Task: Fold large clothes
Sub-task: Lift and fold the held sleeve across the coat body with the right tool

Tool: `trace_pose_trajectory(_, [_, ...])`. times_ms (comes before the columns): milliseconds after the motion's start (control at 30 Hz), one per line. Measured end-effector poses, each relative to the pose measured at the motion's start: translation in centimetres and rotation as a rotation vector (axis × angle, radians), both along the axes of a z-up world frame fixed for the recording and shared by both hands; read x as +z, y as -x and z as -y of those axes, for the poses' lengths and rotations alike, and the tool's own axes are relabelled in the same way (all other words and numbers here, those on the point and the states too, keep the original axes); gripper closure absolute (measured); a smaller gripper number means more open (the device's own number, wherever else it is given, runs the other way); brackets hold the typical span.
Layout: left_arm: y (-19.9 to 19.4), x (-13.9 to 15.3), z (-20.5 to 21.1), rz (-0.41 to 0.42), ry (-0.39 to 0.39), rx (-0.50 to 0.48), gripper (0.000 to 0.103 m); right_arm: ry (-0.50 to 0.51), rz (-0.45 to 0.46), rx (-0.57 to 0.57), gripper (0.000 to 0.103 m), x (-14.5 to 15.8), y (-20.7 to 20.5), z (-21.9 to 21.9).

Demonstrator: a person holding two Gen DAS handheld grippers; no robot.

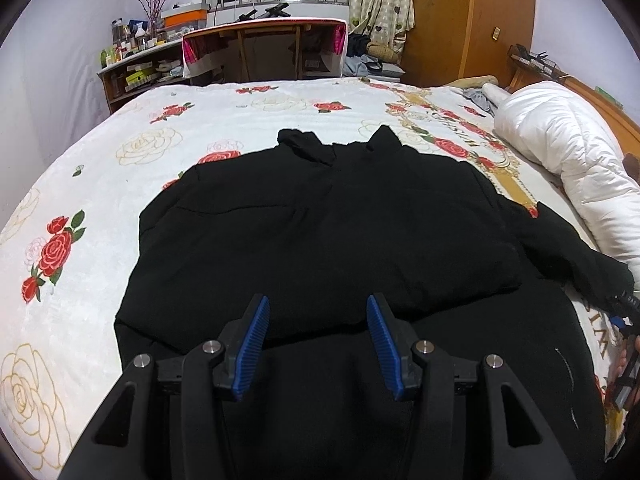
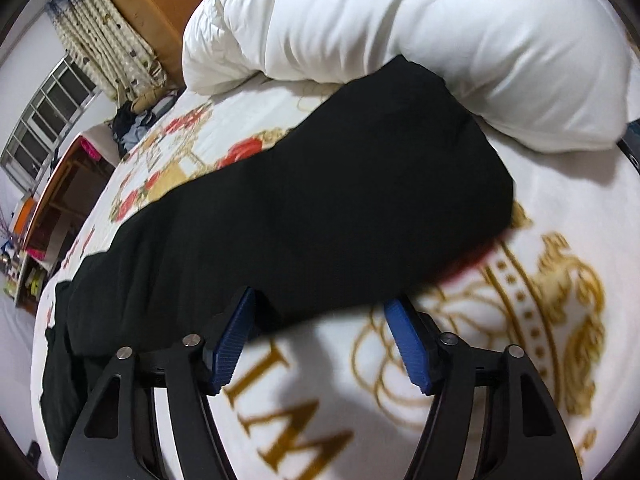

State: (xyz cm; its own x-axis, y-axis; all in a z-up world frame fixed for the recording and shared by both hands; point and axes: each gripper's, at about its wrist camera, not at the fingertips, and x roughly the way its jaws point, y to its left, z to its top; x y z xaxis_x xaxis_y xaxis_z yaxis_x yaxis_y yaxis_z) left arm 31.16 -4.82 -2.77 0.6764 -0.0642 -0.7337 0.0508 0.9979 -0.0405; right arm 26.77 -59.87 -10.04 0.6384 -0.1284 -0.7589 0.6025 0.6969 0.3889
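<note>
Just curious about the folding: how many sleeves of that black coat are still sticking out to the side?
1. One sleeve stretches out flat across the blanket toward the white duvet. The other appears already folded across the coat's body, though black on black hides its outline.

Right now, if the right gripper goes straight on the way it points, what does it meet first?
Most likely the black sleeve lying on the bedspread, straight ahead of the open right gripper. Depth is unclear; it may touch bedspread at the sleeve's near edge first.
</note>
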Motion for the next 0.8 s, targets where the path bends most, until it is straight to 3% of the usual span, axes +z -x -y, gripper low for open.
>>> trace_pose_trajectory(200, [-0.6,-1.3,-0.6,-0.025,-0.001,0.009,0.050,0.005,-0.015,-0.071,0.036,0.0,-1.3,1.1])
trace_pose_trajectory(333, [-0.8,-1.3,-1.3,-0.025,0.002,0.016,0.050,0.003,-0.042,-0.117,0.079,0.5,-1.7,1.6])
trace_pose_trajectory(400, [-0.7,-1.1,-1.7,-0.022,0.009,0.023,0.050,0.021,-0.031,-0.111,0.088,1.6,-1.6,1.3])
trace_pose_trajectory(600, [0.1,0.0,-3.1,-0.008,0.033,0.046,0.050,0.081,0.058,-0.057,0.091,7.5,-1.4,-0.6])
trace_pose_trajectory(800, [1.4,1.9,-4.7,0.023,0.059,0.070,0.050,0.149,0.209,0.057,0.091,16.5,-1.9,-4.3])
